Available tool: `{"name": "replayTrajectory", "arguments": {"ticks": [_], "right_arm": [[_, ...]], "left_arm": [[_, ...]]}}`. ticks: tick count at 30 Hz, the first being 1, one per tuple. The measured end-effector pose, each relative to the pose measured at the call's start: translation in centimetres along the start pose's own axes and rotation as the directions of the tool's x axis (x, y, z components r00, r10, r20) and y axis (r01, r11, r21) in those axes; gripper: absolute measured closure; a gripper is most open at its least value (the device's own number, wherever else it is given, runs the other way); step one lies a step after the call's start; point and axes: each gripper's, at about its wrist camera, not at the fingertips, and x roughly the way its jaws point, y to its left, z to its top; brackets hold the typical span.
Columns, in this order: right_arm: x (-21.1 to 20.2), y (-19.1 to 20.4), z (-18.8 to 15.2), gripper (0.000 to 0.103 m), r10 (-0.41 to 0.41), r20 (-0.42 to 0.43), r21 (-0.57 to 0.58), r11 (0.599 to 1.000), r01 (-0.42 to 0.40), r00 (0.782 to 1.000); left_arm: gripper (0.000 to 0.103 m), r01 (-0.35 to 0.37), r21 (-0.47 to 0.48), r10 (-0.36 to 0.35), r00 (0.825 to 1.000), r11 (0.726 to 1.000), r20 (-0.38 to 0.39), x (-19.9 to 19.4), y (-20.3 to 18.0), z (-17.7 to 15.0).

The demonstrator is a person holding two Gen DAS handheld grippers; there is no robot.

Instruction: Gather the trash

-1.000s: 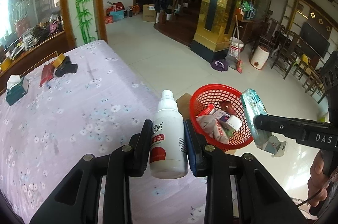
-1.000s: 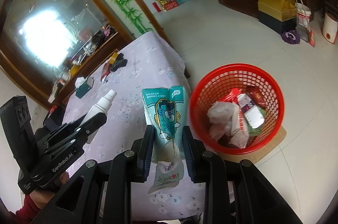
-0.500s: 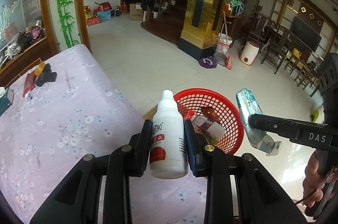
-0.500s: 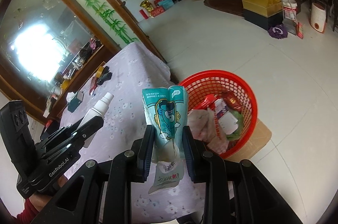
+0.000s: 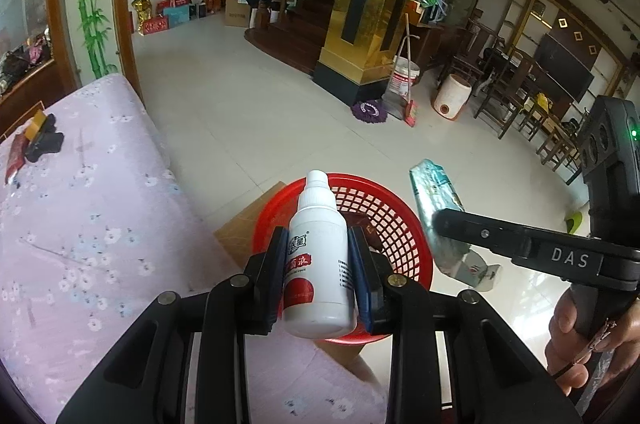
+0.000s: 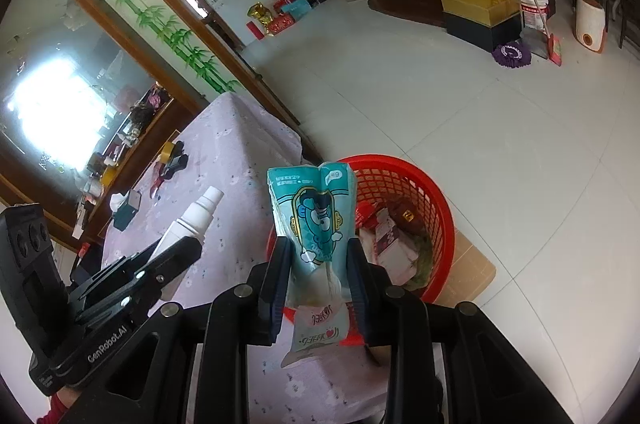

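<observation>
My left gripper clamped on white dropper bottle, my right gripper pinching teal snack wrapper, red mesh basket at 2 o'clock of the wrapper.

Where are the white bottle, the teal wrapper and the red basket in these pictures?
white bottle (image 5: 318, 260): left wrist view, on its label.
teal wrapper (image 6: 316, 220): right wrist view, on the cartoon print.
red basket (image 6: 442, 207): right wrist view, on its mesh wall.
</observation>
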Motion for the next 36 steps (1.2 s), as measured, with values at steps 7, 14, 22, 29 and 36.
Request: {"name": "replayTrajectory", "arguments": {"ticks": [7,14,22,29,36], "right_arm": [[1.4,-1.5,1.3,0.065,-0.021,-0.005,0.015,1.0,0.021,1.0],[1.8,-2.1,2.2,0.054,-0.037,0.008,0.013,0.999,0.036,0.999],[1.8,-1.8,1.8,0.042,-0.045,0.013,-0.005,0.999,0.045,0.999],[0.8,-1.6,1.5,0.038,-0.064,0.025,-0.016,0.998,0.065,0.998],[-1.0,0.0,-0.3,0.03,-0.215,0.062,-0.101,0.97,0.221,0.975]], "left_arm": [[0.074,0.009,-0.016,-0.009,1.0,1.0,-0.016,2.4,-0.7,0.4],[0.052,0.018,-0.036,-0.019,1.0,0.999,-0.012,2.9,-0.4,0.7],[0.049,0.003,-0.085,-0.005,1.0,0.996,-0.019,2.3,0.9,0.3],[0.035,-0.102,-0.091,0.104,0.994,0.991,0.026,-0.3,0.8,-0.7],[0.021,-0.216,-0.117,0.225,0.972,0.969,0.068,-3.4,1.3,-2.8]]}}
